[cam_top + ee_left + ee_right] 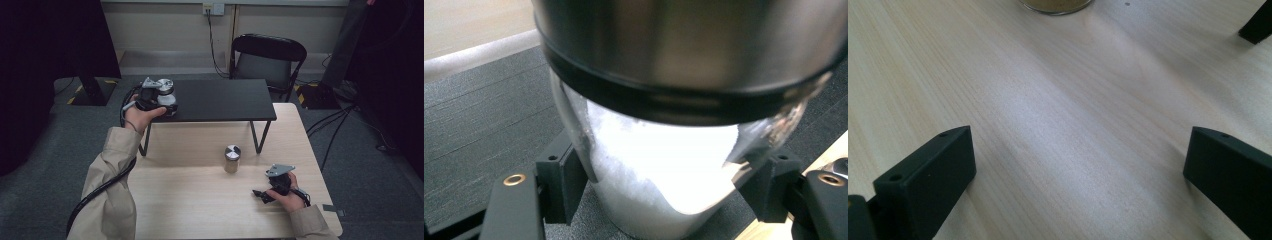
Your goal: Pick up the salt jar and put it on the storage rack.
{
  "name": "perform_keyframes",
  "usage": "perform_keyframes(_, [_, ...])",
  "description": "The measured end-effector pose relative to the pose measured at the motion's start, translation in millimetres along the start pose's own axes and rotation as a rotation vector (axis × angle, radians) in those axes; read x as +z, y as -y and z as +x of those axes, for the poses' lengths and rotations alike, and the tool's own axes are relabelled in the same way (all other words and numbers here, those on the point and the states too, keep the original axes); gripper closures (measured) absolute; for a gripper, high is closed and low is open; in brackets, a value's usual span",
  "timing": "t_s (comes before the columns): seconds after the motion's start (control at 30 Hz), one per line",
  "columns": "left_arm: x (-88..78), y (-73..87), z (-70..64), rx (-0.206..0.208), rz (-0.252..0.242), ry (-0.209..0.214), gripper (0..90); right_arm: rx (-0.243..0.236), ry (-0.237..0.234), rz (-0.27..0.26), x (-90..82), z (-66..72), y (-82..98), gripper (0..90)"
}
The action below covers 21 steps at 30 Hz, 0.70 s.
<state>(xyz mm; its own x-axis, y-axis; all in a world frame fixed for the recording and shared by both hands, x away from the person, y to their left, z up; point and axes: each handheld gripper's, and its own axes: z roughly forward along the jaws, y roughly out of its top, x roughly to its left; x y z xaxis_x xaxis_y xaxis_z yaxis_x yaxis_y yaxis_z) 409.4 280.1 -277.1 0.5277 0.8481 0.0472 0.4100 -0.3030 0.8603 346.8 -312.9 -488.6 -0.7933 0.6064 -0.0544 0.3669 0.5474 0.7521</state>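
- Glass and steel make up the jar [659,150] gripped by the left gripper [159,100]: a clear body filled with white powder, capped by a brushed metal lid [684,45].
- It is held between the left fingers [556,182], one pad on each side of the glass low on the body, below the lid's dark band.
- Beneath the fingers lies the black shelf [220,100]; the jar seems to rest on or just above its left end, though contact cannot be told for certain.
- A level wrist should be kept so the jar stays upright, and the base should be seated fully on the shelf, back from the edge, before the grip is eased.
- Release is best done slowly and evenly, since smooth glass can slip or be tipped by a dragging pad.
- The right gripper [270,190] is held low over the wooden bench [1058,125], its fingers [928,185] spread wide with nothing between them.
- Ahead of the right fingers a second jar [232,158] with tan contents stands on the bench, well apart from them.
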Motion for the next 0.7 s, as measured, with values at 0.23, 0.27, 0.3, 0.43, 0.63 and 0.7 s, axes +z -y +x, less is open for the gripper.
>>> perform_keyframes(0.23, [-0.1, 4.3, 0.4, 0.005, -0.015, 0.009, 26.4, 0.0, 0.0, 0.0, 0.0, 0.0, 0.0, 0.0])
perform_keyframes(0.27, [-0.4, 4.9, 0.6, 0.003, -0.019, 0.012, 24.3, 0.0, 0.0, 0.0, 0.0, 0.0, 0.0, 0.0])
perform_keyframes(0.3, [-0.9, 5.1, -0.2, 0.001, -0.02, 0.01, 21.5, 0.001, 0.0, 0.0, 0.0, 0.0, 0.0, 0.0])
perform_keyframes(0.43, [-5.7, 6.3, -5.6, 0.019, -0.021, -0.007, 15.0, 0.0, 0.0, 0.0, 0.0, 0.0, 0.0, 0.0])
perform_keyframes(0.63, [-14.2, 11.9, -11.5, 0.021, -0.035, -0.015, 7.3, 0.0, 0.0, 0.0, 0.0, 0.0, 0.0, 0.0])
perform_keyframes(0.7, [-17.4, 12.7, -13.7, 0.032, -0.03, -0.011, 4.4, 0.0, 0.0, 0.0, 0.0, 0.0, 0.0, 0.0])
